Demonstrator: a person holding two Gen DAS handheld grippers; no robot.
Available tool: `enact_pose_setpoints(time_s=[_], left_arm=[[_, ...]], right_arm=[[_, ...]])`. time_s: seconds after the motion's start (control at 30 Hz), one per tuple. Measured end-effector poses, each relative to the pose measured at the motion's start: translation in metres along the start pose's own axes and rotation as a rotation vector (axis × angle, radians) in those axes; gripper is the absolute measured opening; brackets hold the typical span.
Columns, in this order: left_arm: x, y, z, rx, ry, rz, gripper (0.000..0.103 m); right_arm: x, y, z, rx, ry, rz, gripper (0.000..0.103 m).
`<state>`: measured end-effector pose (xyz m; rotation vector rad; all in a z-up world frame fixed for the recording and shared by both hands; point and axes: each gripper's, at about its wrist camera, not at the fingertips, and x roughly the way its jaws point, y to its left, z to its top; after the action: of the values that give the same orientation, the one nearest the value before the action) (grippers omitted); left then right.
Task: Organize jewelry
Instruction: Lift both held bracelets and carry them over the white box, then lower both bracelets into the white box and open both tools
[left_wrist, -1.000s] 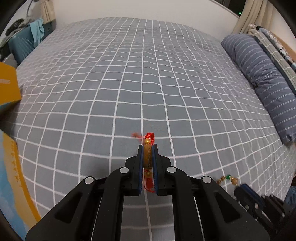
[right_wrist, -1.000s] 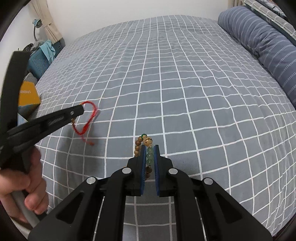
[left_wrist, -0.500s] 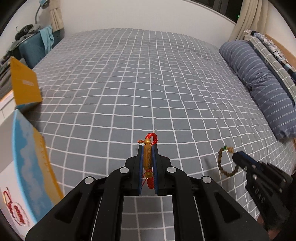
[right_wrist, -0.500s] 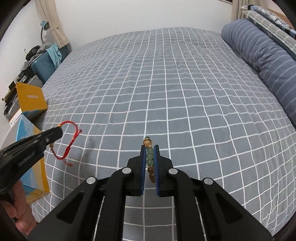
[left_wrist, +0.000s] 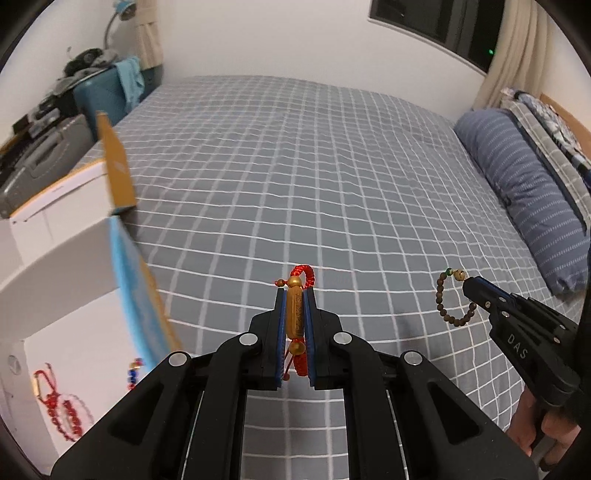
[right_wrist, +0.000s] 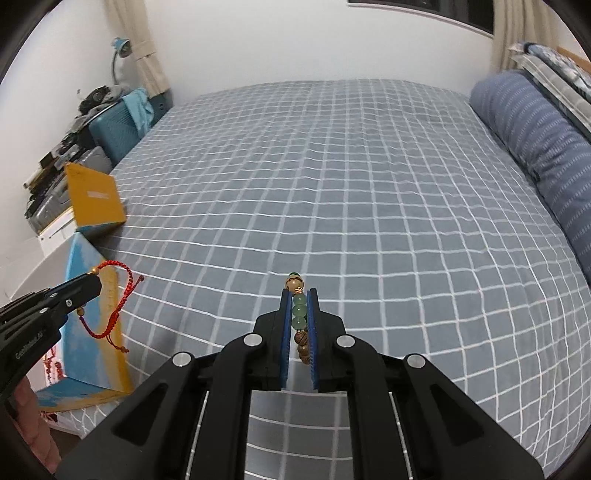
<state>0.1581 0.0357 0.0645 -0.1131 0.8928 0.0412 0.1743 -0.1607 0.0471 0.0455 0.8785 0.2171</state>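
Observation:
My left gripper (left_wrist: 295, 295) is shut on a red cord bracelet (left_wrist: 296, 314) with a gold tube bead; its cord hangs below the gripper in the right wrist view (right_wrist: 114, 306). My right gripper (right_wrist: 298, 295) is shut on a brown bead bracelet (right_wrist: 299, 314) with green beads; its loop dangles in the left wrist view (left_wrist: 452, 299). Both are held above the grey checked bed (left_wrist: 295, 177). An open white box (left_wrist: 66, 295) with a blue and yellow flap lies at the bed's left edge and holds red bracelets (left_wrist: 59, 410).
A striped blue pillow (left_wrist: 528, 192) lies along the bed's right side. A yellow box flap (right_wrist: 96, 195) stands up at the left. A teal case (right_wrist: 114, 129) and clutter sit beyond the bed's left edge.
Both grippers have risen and pulled back, each still holding its bracelet. The left gripper has swung toward the white box, which now fills the lower left of its view.

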Motion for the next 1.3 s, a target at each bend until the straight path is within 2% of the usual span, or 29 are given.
enact_pose_setpoints(time_s=[0.33, 0.6, 0.97, 1.3], left_arm=[[-0.045, 0.075, -0.001, -0.098, -0.046, 0.077, 0.008], [-0.09, 0.145, -0.019, -0.194, -0.085, 0.159, 0.008], [-0.12, 0.22, -0.06, -0.314, -0.084, 0.259, 0.008], [-0.112, 0.262, -0.098, -0.383, -0.021, 0.303, 0.008]], right_arm=[[-0.01, 0.076, 0.023, -0.108, -0.029, 0.084, 0.007], [-0.018, 0.15, 0.034, -0.204, -0.049, 0.168, 0.007], [-0.028, 0.258, 0.015, -0.352, -0.04, 0.298, 0.007], [-0.01, 0.317, -0.025, -0.445, 0.033, 0.344, 0.007]])
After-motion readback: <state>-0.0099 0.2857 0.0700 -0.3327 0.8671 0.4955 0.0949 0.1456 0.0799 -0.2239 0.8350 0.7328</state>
